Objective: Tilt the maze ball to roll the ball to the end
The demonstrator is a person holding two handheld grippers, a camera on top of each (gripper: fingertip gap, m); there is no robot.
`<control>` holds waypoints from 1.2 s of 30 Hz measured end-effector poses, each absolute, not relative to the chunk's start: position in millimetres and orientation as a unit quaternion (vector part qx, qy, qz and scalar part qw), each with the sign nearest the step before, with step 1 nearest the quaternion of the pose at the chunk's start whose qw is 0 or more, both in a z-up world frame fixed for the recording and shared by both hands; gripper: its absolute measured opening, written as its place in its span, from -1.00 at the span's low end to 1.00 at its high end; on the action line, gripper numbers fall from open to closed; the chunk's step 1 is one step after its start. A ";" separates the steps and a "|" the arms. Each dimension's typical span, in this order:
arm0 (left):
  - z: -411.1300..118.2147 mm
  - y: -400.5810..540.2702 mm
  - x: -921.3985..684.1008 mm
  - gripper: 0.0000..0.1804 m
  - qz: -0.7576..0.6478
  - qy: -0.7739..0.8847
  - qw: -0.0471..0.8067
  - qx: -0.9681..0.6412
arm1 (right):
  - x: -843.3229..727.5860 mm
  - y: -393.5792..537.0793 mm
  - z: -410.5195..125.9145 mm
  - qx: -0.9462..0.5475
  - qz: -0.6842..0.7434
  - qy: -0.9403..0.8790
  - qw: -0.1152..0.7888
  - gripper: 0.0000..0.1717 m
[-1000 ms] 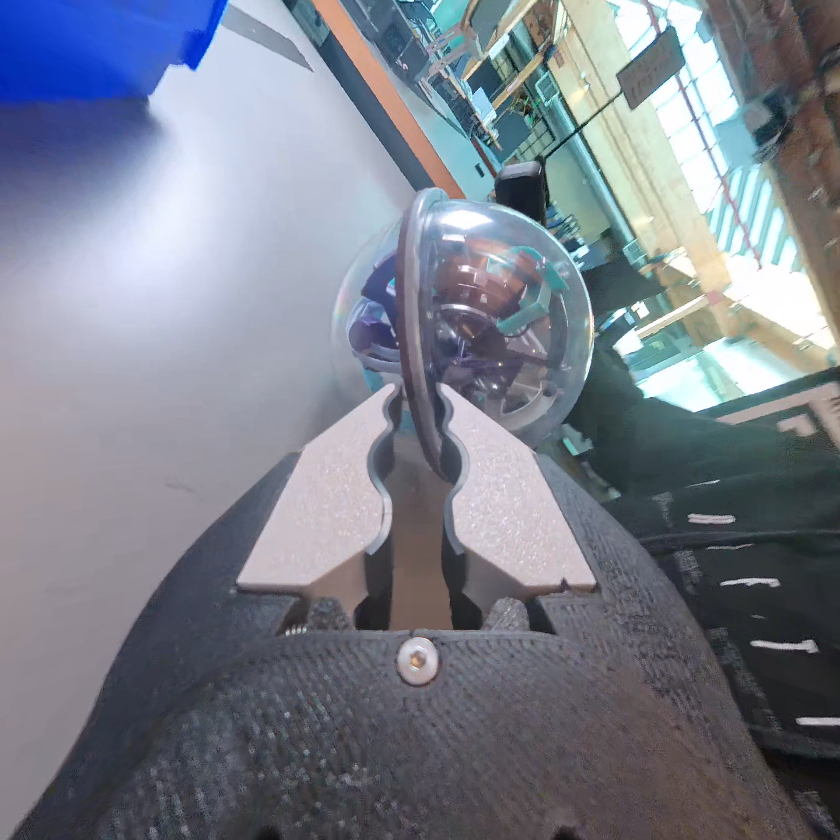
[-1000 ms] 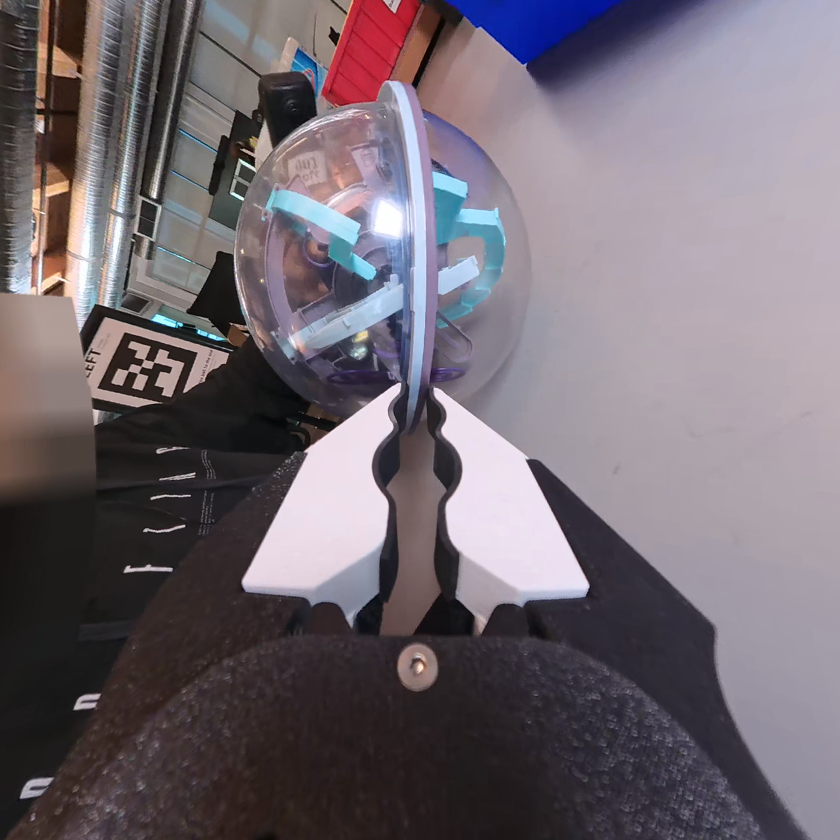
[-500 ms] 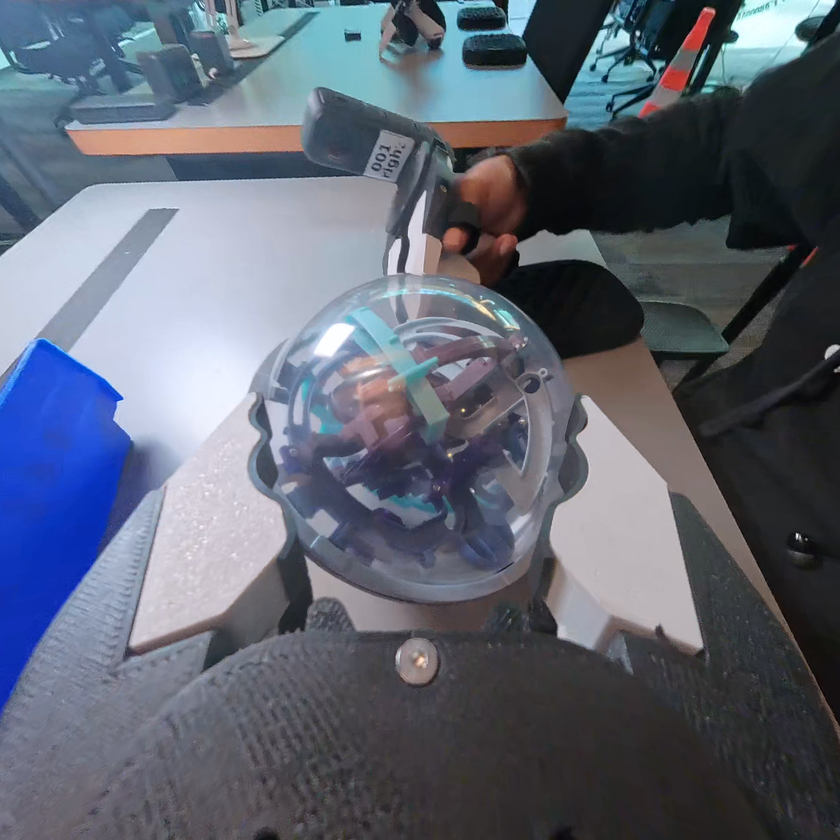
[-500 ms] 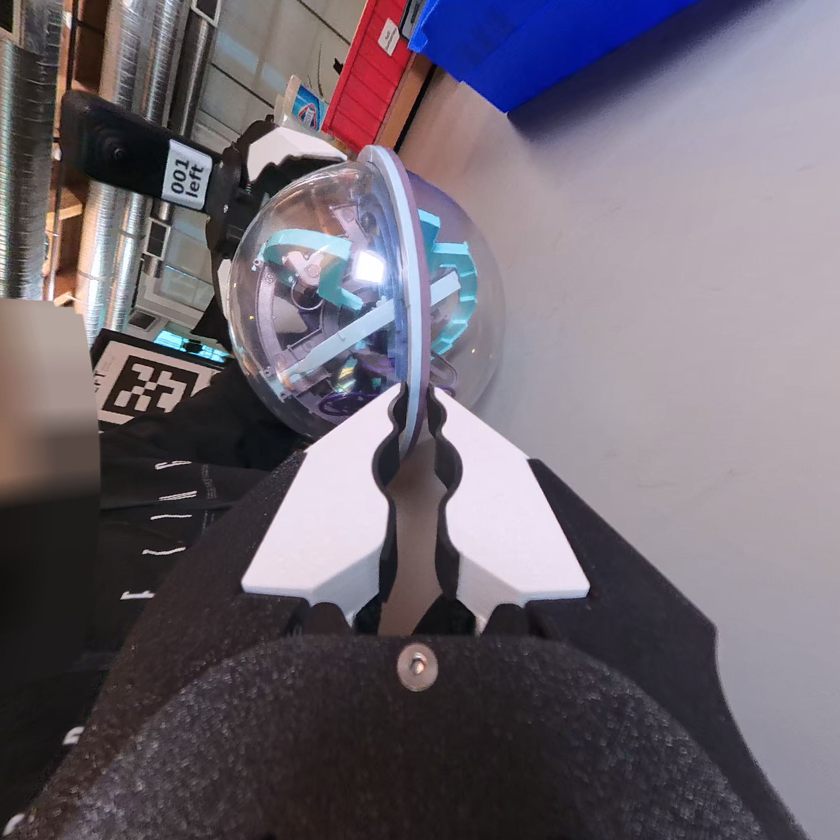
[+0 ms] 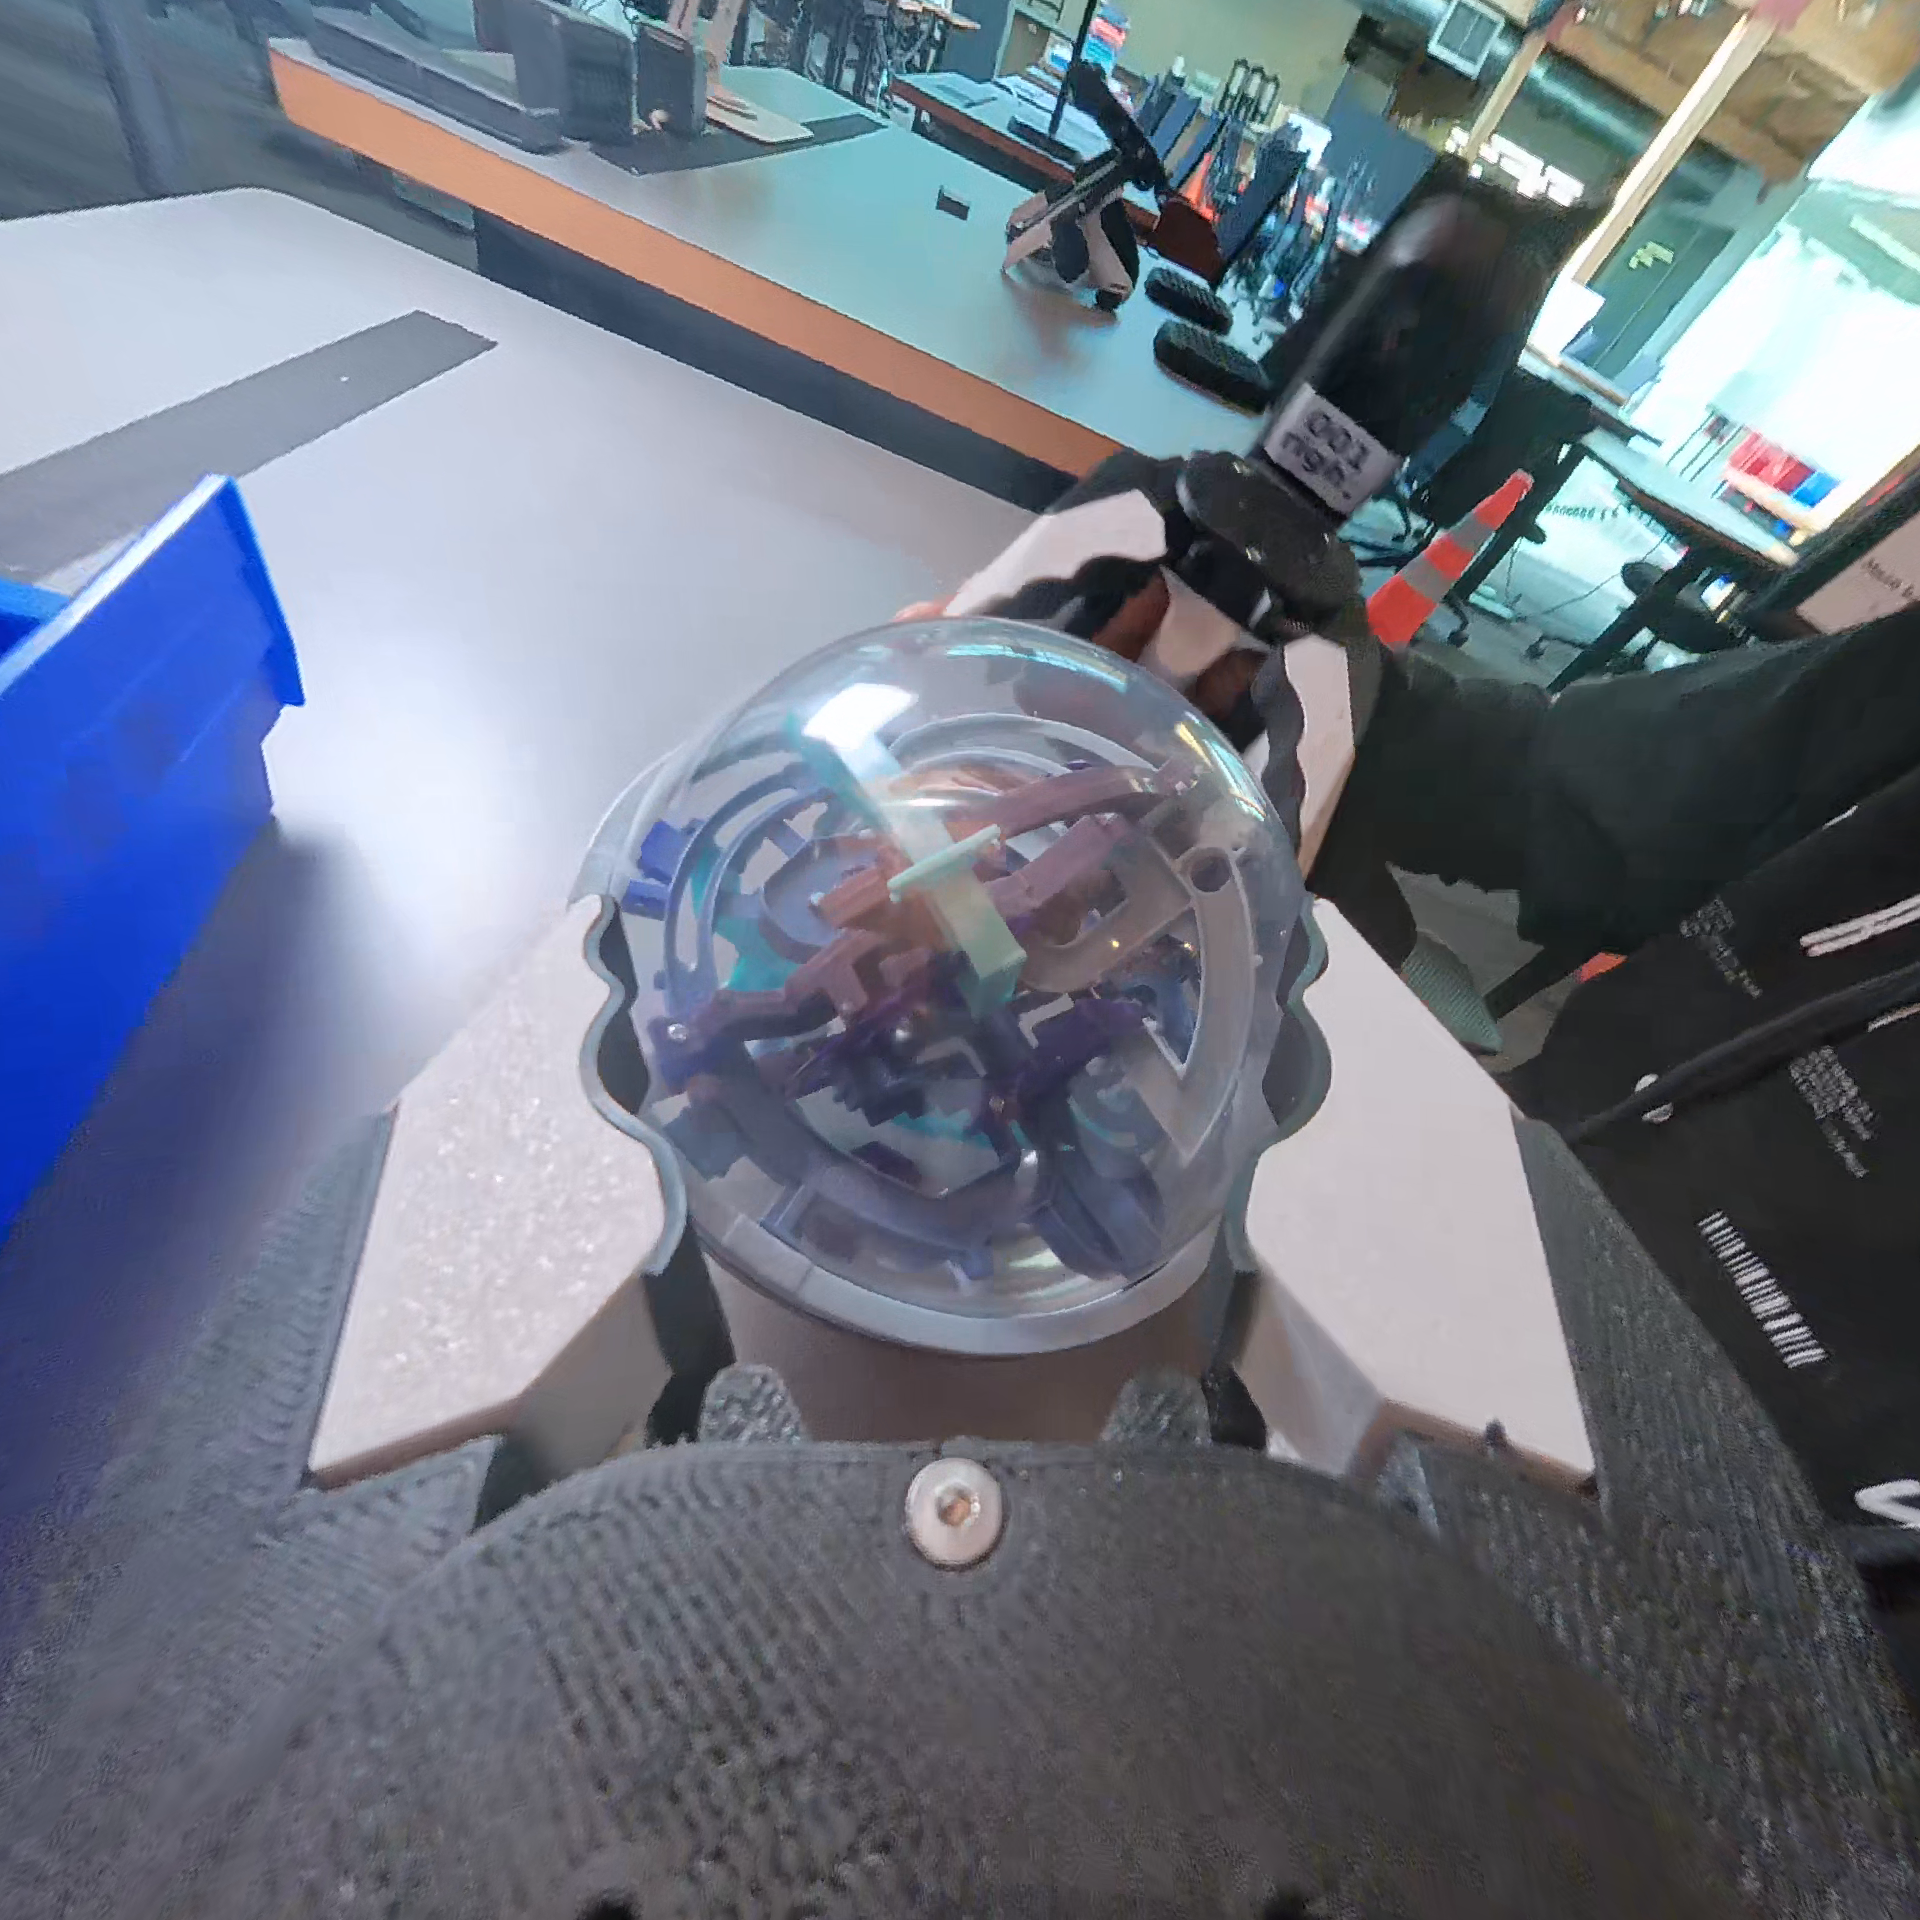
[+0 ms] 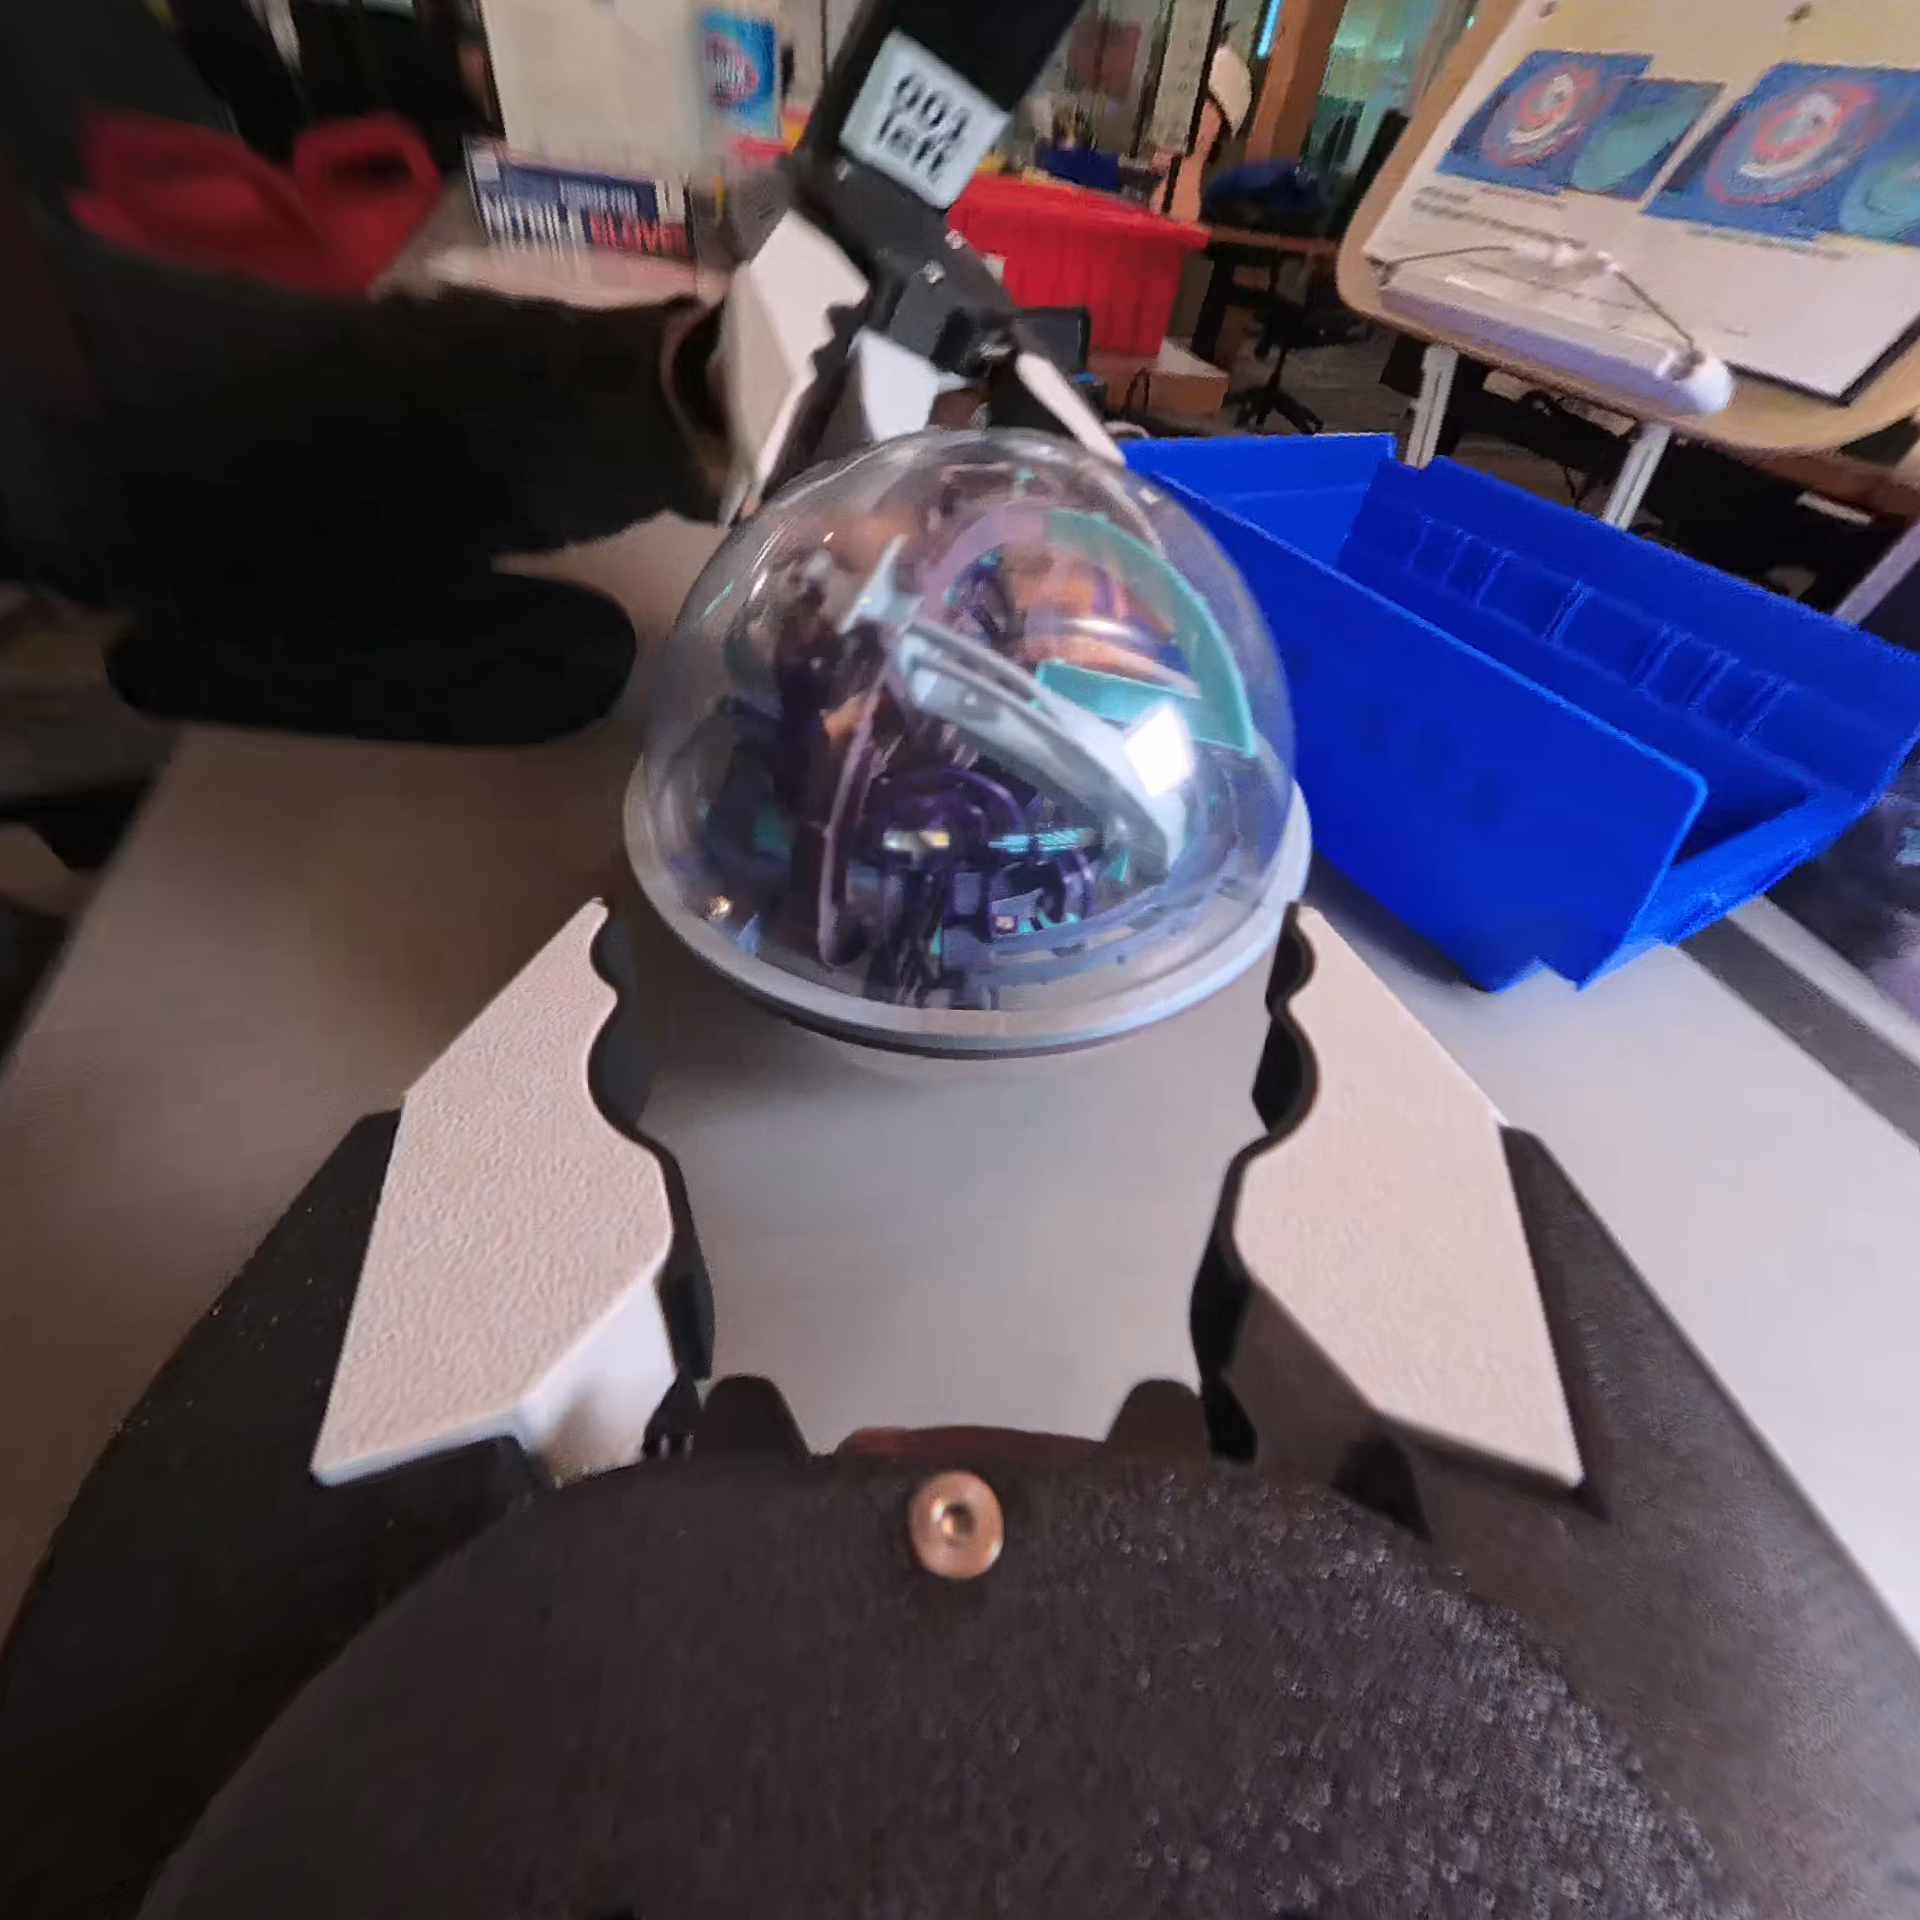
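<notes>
while the maze ball (image 5: 940, 997) is sitting between the wide-open left gripper's (image 5: 951, 935) fingers, the right gripper (image 6: 951, 925) is gaping just short of it, blue bins (image 6: 1538, 717) crowding the table (image 6: 312, 935) beside.

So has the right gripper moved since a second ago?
Yes. The right gripper has let go of the ball, rolled level with the table and backed off; its jaws now stand open.
</notes>
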State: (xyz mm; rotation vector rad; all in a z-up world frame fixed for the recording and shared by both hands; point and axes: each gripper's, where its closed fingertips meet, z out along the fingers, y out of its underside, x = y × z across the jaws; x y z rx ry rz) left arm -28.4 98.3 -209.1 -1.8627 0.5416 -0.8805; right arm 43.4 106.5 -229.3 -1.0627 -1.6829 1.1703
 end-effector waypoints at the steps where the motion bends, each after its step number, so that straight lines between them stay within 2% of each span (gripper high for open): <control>1: -209.2 101.1 -30.1 0.35 -0.373 0.210 0.481 -0.766 | 39.6 104.5 -232.6 -0.411 0.446 -0.680 0.412 0.42; 9: -213.2 106.8 -36.0 0.32 -0.472 0.132 0.458 -0.742 | 23.1 107.0 -241.6 -0.397 0.422 -0.688 0.436 0.42; 36: -206.2 92.9 -34.5 0.21 -0.453 0.151 0.493 -0.727 | 28.8 97.5 -248.2 -0.380 0.421 -0.686 0.457 0.40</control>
